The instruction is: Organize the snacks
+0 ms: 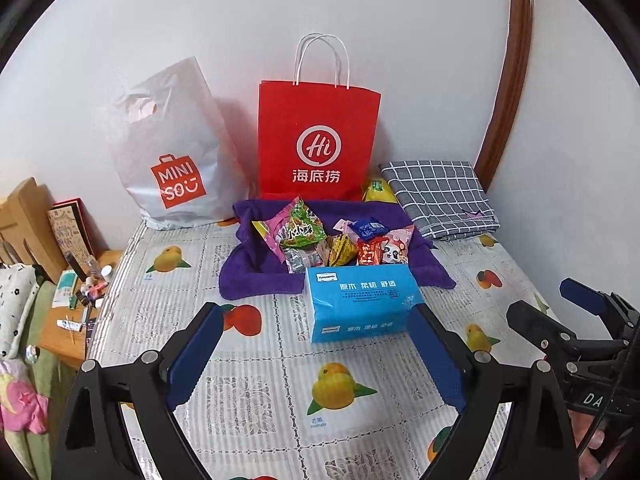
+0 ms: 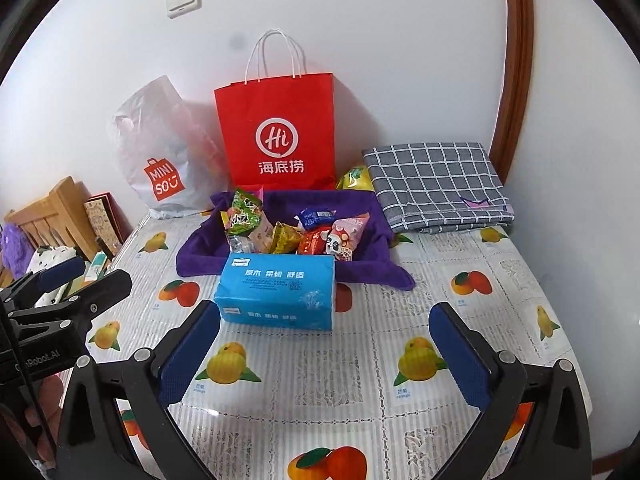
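The left gripper (image 1: 316,320) had black plastic arms with triangular cut-outs, round silver screws at the joints, and deep blue textured pads (image 1: 196,356) lining its fingers. The right gripper (image 2: 324,320) was built the same, with blue pads (image 2: 460,356). Pale lettering marked each black body, and thin black cables ran beside them. Bare skin of a hand (image 1: 592,440) showed behind.
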A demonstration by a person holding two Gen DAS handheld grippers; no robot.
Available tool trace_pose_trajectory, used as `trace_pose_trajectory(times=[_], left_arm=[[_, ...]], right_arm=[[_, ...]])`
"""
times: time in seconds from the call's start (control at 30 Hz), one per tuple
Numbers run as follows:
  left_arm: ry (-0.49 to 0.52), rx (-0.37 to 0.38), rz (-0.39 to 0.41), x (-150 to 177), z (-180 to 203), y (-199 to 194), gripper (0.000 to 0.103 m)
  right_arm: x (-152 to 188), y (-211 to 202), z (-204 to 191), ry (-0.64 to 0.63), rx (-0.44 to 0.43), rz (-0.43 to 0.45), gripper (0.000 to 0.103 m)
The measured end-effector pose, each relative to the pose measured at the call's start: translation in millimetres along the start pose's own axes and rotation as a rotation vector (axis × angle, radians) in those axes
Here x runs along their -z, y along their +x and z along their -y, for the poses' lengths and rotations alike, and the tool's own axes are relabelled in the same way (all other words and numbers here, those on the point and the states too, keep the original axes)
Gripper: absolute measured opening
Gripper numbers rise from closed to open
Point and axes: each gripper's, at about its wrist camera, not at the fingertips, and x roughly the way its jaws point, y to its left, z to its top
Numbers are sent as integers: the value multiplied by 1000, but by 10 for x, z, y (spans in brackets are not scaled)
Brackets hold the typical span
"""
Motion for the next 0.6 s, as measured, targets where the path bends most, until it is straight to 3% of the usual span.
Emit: trace_pose_trajectory(times=[0.6], left_arm=[[8, -25, 6, 42, 39, -90, 93]], right_arm=[[51, -154, -61, -12, -8, 19, 103]])
